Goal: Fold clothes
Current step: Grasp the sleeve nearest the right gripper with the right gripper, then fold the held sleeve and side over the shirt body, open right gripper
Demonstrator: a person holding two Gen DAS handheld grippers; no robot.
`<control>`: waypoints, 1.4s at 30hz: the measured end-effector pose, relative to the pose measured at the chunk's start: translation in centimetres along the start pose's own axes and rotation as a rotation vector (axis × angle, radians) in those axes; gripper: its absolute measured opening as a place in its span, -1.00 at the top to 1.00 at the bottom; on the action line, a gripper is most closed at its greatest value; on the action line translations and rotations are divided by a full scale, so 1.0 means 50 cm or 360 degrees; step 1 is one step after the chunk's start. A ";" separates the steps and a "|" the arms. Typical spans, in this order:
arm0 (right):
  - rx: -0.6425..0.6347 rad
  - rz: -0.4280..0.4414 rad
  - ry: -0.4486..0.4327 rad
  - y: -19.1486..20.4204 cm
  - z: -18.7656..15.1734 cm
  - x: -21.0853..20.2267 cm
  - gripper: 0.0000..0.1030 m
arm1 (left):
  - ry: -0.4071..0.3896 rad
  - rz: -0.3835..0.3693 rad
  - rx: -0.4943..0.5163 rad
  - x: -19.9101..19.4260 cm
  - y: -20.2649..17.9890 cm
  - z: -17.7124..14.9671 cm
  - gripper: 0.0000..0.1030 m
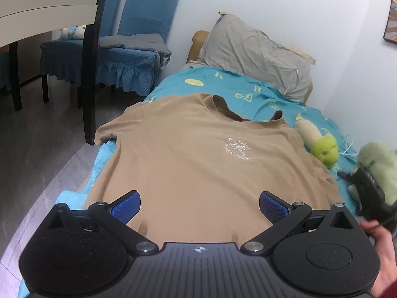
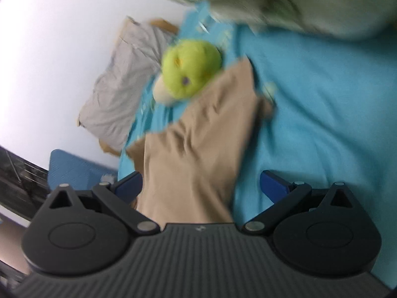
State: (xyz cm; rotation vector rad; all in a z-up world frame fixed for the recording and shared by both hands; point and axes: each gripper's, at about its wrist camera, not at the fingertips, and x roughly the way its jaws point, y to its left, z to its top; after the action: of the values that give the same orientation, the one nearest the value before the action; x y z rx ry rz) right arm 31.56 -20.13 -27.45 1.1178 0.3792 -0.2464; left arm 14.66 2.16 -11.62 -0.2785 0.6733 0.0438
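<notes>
Folding starts from a good layout here: the tan cotton T-shirt (image 1: 198, 154) lies spread front-up on the bed's turquoise printed sheet (image 1: 248, 92), collar toward the grey pillow (image 1: 253, 54), its left sleeve draping over the bed edge toward the floor. The left tool (image 1: 199, 207) hovers at the hem end with its blue pads spread wide and nothing between them. The right tool (image 2: 201, 186) is likewise spread and empty, pointing at the shirt's right sleeve (image 2: 218, 104); that view is smeared by motion, so whether a pad touches cloth I cannot tell.

The step in hand looks like taking hold of the right sleeve and side to bring them inward. To do it well, I would pinch only the sleeve's outer edge, both layers together, and keep the sheet out of the bite, since it lies directly underneath. The lime-green plush toy (image 2: 191, 69) sits just beside the sleeve tip, seemingly touching it, so lift the cloth up before drawing it across, or the toy may drag along. The left tool would best grip the hem on the same side, so both ends travel together and the fold line runs straight from shoulder to hem. The pale green plush (image 2: 273, 2) near the right tool also crowds the approach.
</notes>
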 end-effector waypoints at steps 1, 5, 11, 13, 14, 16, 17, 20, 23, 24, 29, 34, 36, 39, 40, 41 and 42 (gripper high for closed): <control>-0.0031 0.0008 -0.0032 0.002 0.002 0.016 -1.00 | 0.0007 0.0009 0.0006 0.010 0.001 -0.003 -1.00; -0.0095 0.0025 -0.0148 0.005 0.010 0.073 -0.99 | 0.0061 0.0006 -0.0010 0.045 0.008 -0.012 -1.00; -0.0087 -0.0059 -0.0278 0.001 0.044 0.139 -0.79 | 0.0129 0.0008 -0.0033 0.088 0.010 -0.024 -1.00; -0.0089 -0.0059 -0.0277 0.002 0.055 0.155 -0.79 | 0.0155 0.0008 -0.0038 0.100 0.010 -0.029 -1.00; -0.0089 -0.0059 -0.0276 0.002 0.060 0.163 -0.79 | 0.0173 0.0006 -0.0040 0.106 0.009 -0.031 -1.00; -0.0096 -0.0066 -0.0262 0.004 0.070 0.180 -0.65 | 0.0186 0.0002 -0.0030 0.112 0.007 -0.035 -1.00; -0.0106 -0.0082 -0.0234 0.007 0.075 0.191 -0.52 | 0.0186 0.0002 -0.0021 0.115 0.006 -0.037 -1.00; -0.0204 -0.0127 -0.0170 0.025 0.082 0.207 -0.03 | 0.0189 0.0021 0.0005 0.124 0.005 -0.042 -1.00; -0.0350 -0.0274 -0.0159 0.045 0.082 0.204 0.70 | 0.0193 0.0032 0.0004 0.130 0.005 -0.042 -1.00; -0.0409 -0.0285 -0.0177 0.054 0.082 0.197 0.73 | 0.0193 0.0036 0.0005 0.131 0.005 -0.042 -1.00; -0.0736 -0.0390 -0.0404 0.116 0.098 0.136 0.81 | 0.0190 0.0040 0.0001 0.128 0.006 -0.038 -1.00; -0.0963 -0.0524 -0.0473 0.176 0.121 0.123 0.81 | 0.0150 0.0052 -0.0009 0.118 0.010 -0.024 -1.00; -0.1068 -0.0582 -0.0483 0.209 0.107 0.125 0.80 | 0.0137 0.0063 -0.0012 0.113 0.013 -0.017 -1.00; -0.1331 -0.0634 -0.0553 0.279 0.047 0.120 0.80 | 0.0109 0.0100 -0.0012 0.099 0.027 -0.001 -1.00; -0.1405 -0.0619 -0.0573 0.304 0.023 0.119 0.80 | 0.0097 0.0116 -0.0011 0.094 0.033 0.007 -1.00; -0.1465 -0.0595 -0.0590 0.330 -0.002 0.118 0.80 | 0.0086 0.0132 -0.0011 0.089 0.038 0.014 -1.00; -0.1516 -0.0559 -0.0592 0.355 -0.029 0.119 0.80 | 0.0073 0.0152 -0.0008 0.083 0.046 0.022 -1.00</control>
State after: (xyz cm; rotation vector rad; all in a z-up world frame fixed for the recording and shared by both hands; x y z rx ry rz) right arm 43.41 -11.36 -15.84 0.0544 0.2994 -0.5055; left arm 18.29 4.45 -13.91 -0.2527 0.7316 0.1310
